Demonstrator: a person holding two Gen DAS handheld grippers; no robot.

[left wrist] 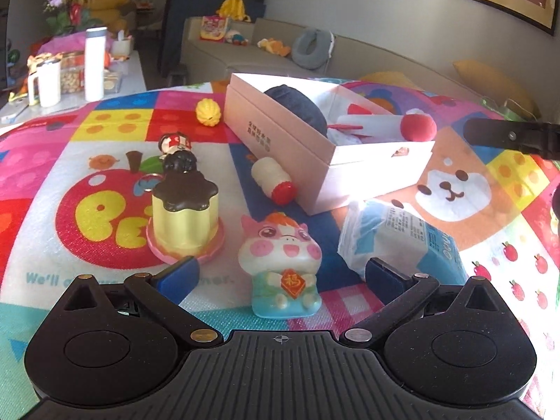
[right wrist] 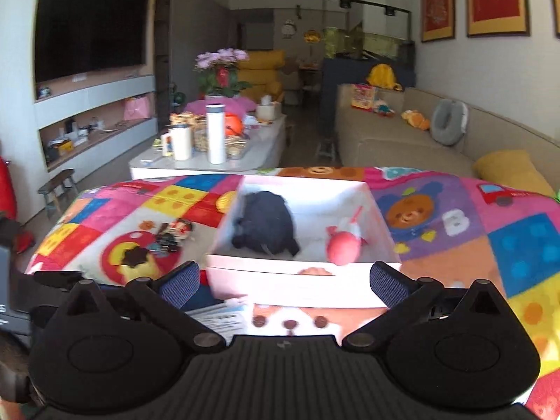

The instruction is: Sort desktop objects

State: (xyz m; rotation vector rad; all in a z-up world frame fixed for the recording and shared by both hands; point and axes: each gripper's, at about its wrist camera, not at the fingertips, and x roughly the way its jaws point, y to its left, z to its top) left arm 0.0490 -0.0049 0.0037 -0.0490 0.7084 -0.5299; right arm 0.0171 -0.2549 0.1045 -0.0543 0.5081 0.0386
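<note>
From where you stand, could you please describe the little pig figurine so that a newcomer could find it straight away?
Start at the open white box on the colourful play mat. In front of it, nearest the left tool, stands the pig figurine, between a chocolate-topped pudding toy and a blue-and-white carton. It alone has pink cheeks, a pale blue body and a red diamond tag.

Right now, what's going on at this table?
A person is sorting toys into the white box with a tool in each hand. The box already holds a dark bundle and a red ball. The left tool is open, low around the pig figurine, not gripping it. The right tool is open and empty in front of the box. The pudding toy, bottle and tissue pack remain outside.
</note>
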